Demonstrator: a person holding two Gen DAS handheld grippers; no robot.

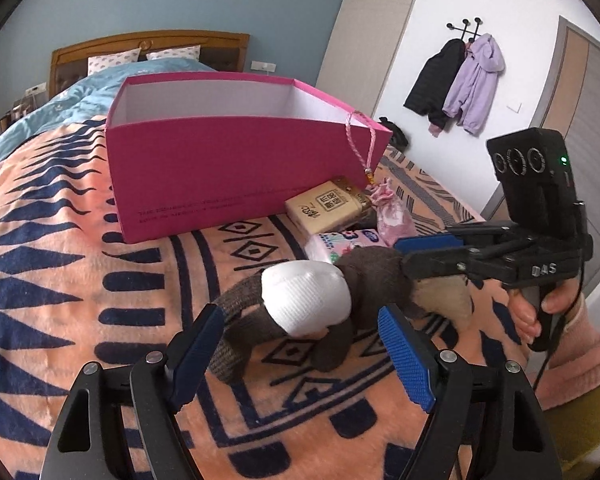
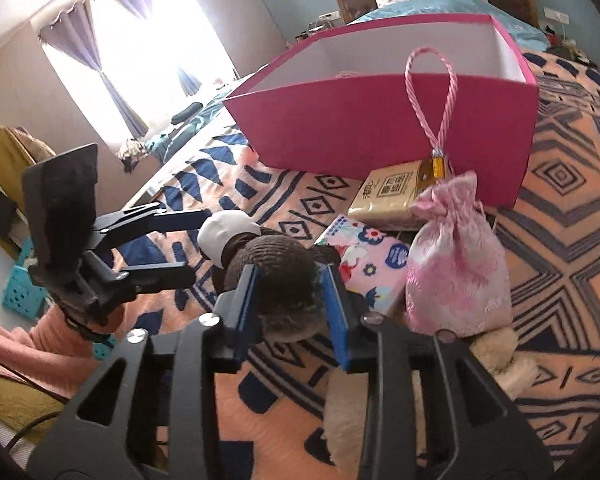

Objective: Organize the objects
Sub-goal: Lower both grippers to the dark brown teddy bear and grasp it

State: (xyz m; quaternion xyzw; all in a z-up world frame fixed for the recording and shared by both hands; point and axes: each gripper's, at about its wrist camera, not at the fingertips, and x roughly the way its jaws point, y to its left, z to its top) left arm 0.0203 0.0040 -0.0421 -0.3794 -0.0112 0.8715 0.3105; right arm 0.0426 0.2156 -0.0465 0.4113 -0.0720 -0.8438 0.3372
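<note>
Your right gripper point(image 2: 290, 300) pinches the plush toy point(image 1: 340, 300) lying mid-blanket point(image 1: 60, 280); your left gripper point(image 1: 300, 344) straddles its white end, seemingly not pressing. The pink box point(image 1: 236, 168) stands beyond.

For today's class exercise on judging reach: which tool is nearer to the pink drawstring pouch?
Right. The right tool, clamped on the plush toy, sits just beside the pink drawstring pouch. The left tool straddles the toy's white end, farther away.
</note>
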